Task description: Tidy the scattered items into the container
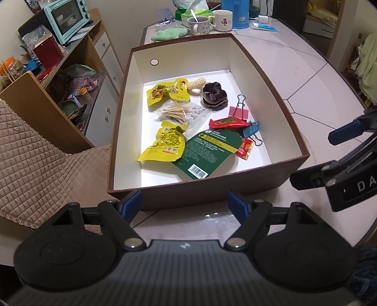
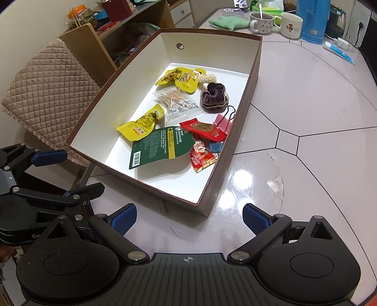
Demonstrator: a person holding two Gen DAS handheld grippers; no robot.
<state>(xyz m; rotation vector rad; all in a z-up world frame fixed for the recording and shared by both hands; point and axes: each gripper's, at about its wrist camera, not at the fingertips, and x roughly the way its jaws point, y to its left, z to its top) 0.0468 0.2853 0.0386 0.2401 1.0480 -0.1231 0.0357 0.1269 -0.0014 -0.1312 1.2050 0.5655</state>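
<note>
While both grippers hang over the near edge of the pale tiled table (image 2: 306,98), the brown box (image 1: 271,179) with its white inside sits in front of them, holding every small item in view. The left gripper (image 1: 185,203) has its blue-padded jaws spread wide with nothing between them, just short of the box's near wall. The right gripper (image 2: 189,219) is likewise spread and empty, poised by the box's near corner.

Inside the box lie two yellow snack packets (image 1: 162,146), one near the front and one toward the back, with a clear bag of cotton swabs (image 1: 181,113) between them. A dark green card packet (image 1: 207,155) rests at the front, overlapping the nearer yellow packet. To its right are red sachets (image 2: 200,156), a blue binder clip (image 1: 253,131) and a pink binder clip (image 1: 239,111) close against the right wall. A purple velvet scrunchie (image 1: 214,95) and a cream knitted piece (image 1: 196,84) lie further back.

Beyond the box, at the far end of the table, stand two mugs (image 1: 221,20), one with a spoon in it, a green cloth (image 1: 168,34), a blue jug (image 2: 311,21) and a small tube (image 2: 339,51). A quilted tan chair cover (image 1: 42,169) is just beside the box's left wall, with cluttered shelves and a mint toaster oven (image 1: 67,20) behind it. A wet smear (image 2: 275,186) shines on the bare tabletop right of the box.
</note>
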